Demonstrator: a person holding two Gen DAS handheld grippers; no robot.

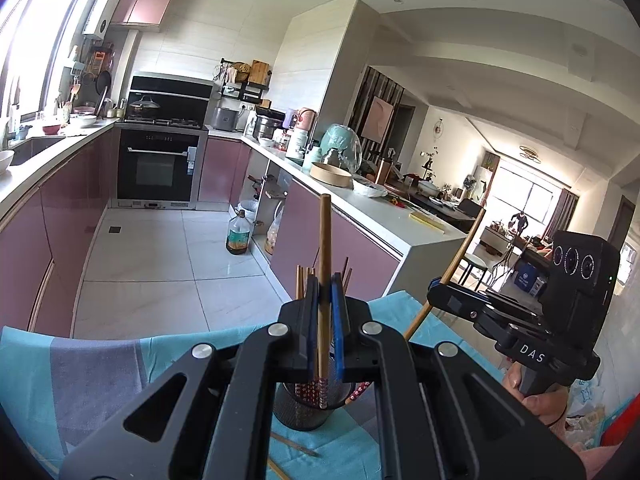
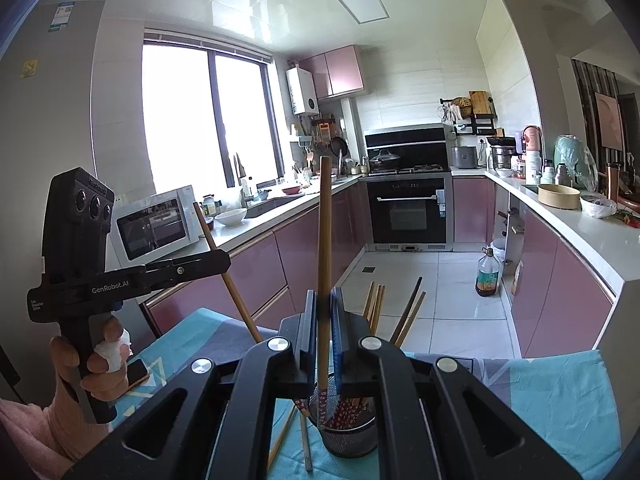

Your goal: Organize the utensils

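Note:
My left gripper [image 1: 325, 280] is shut on a bamboo chopstick [image 1: 325, 240] that stands upright, its patterned lower end inside a black mesh holder [image 1: 304, 416]. Several more chopsticks [image 1: 301, 280] stand in that holder. My right gripper [image 2: 323, 296] is shut on another upright chopstick [image 2: 325, 232] over the same holder [image 2: 348, 436]. Each view also shows the other gripper from the side, held in a hand: the right gripper [image 1: 436, 290] grips a tilted chopstick [image 1: 464, 256], and the left gripper [image 2: 224, 259] grips a tilted chopstick [image 2: 232, 288]. Loose chopsticks [image 2: 306, 440] lie beside the holder.
The holder stands on a table under a teal and grey cloth [image 2: 560, 392]. A phone [image 2: 138, 372] lies on the cloth near the left hand. Beyond the table's far edge are the tiled floor, an oil bottle [image 1: 239, 236] and a pink-fronted counter [image 1: 400, 216].

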